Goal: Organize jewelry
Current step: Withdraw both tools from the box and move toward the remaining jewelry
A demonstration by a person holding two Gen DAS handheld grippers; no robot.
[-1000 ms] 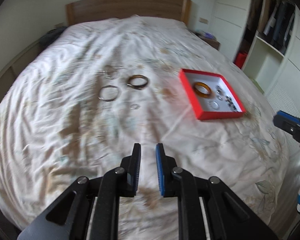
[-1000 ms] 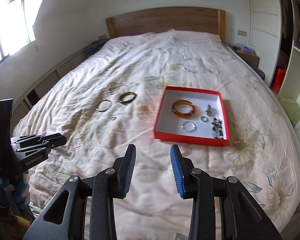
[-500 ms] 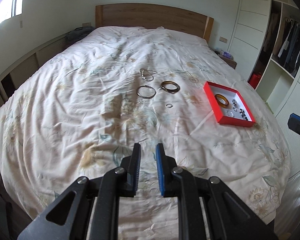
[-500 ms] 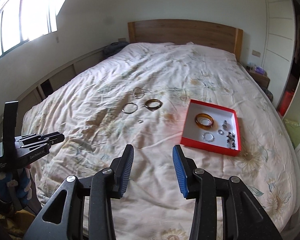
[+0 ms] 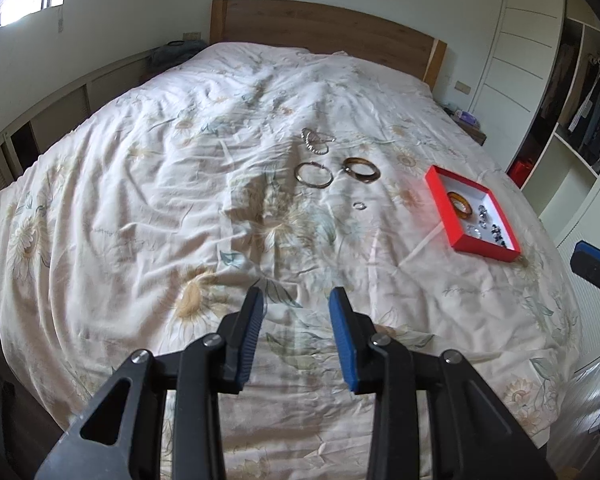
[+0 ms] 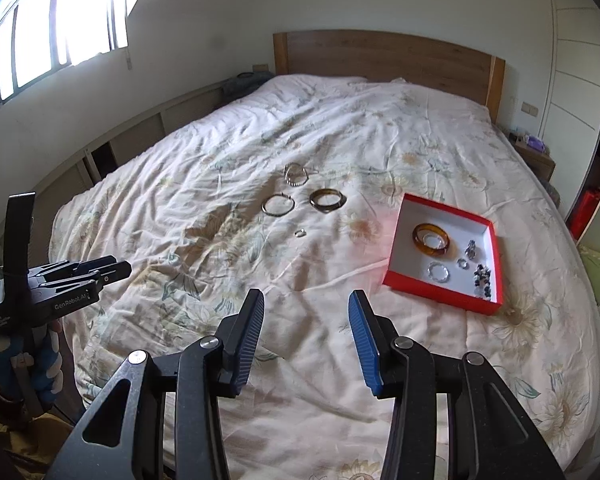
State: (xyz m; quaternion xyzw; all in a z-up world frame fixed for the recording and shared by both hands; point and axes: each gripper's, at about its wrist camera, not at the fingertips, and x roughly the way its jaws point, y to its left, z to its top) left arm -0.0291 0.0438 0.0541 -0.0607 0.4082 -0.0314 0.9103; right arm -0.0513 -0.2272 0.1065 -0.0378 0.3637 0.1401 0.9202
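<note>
We hold both the left gripper [image 5: 296,312] and the right gripper [image 6: 306,312] released and empty, while the thin metal hoop [image 6: 278,205] left of the red box [image 6: 396,254] looks light and slippery – we judge its rim the best grip.

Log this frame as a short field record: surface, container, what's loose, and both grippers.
surface: floral bedspread
container: red box, holds amber bangle and small pieces
loose on bedspread: beaded bracelet, thin hoop, brown bangle, small ring
left gripper: open, empty, above bedspread
right gripper: open, empty, above bedspread
</note>
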